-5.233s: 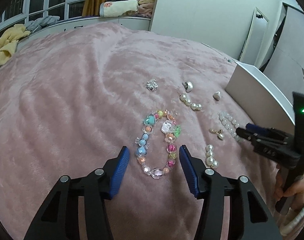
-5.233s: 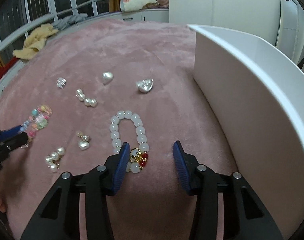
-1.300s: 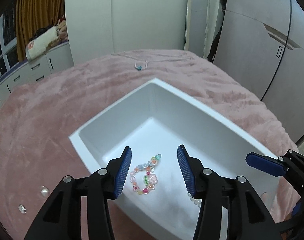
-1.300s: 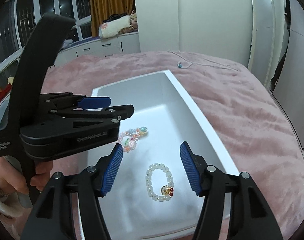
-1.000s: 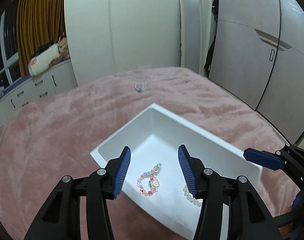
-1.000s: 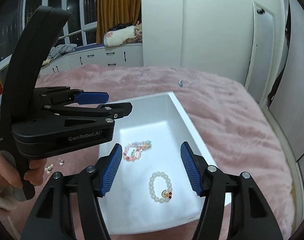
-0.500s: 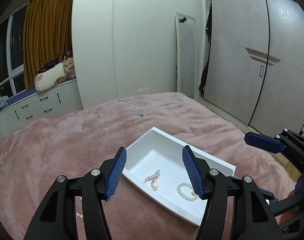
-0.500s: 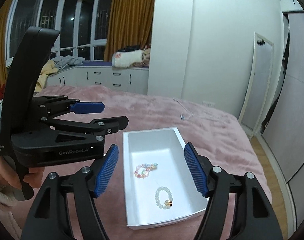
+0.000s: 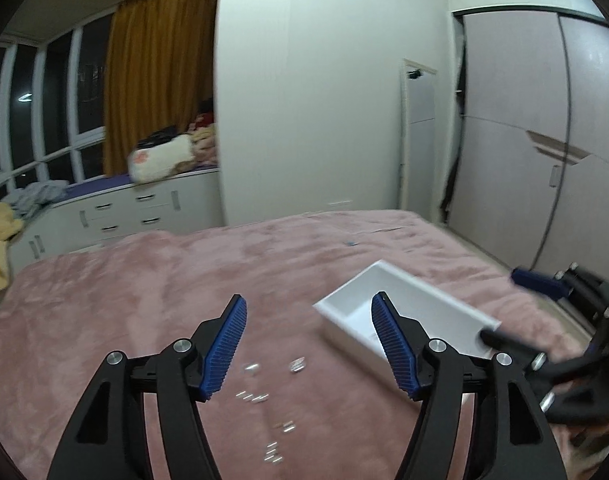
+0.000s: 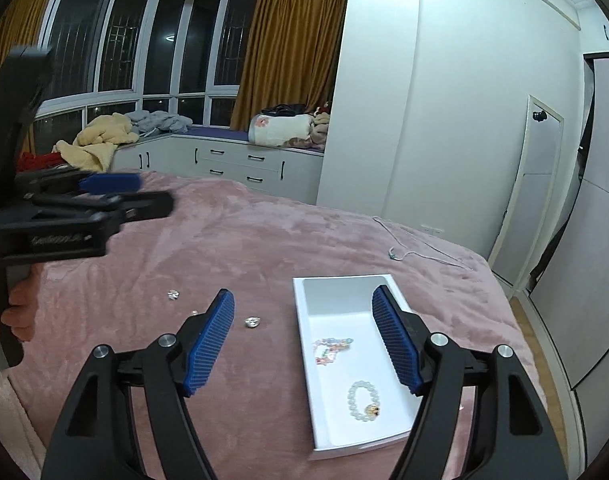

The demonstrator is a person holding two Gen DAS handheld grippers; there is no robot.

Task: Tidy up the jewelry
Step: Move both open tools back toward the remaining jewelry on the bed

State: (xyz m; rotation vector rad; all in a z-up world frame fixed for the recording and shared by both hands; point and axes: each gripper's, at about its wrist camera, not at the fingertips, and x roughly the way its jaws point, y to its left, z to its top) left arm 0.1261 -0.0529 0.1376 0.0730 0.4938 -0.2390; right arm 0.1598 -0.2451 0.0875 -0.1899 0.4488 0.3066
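Both my grippers held up, empty.
My left gripper point(image 9: 310, 346) and right gripper point(image 10: 304, 346) have jaws spread wide, gripping nothing.

Both bracelets point(image 10: 363, 395) now in box point(image 10: 304, 320); hand-held grippers point(image 10: 304, 344) raised.

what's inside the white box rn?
White box holds a colorful bead bracelet and a white pearl bracelet with a gold charm. The right gripper's finger covers part of the far-right floor.
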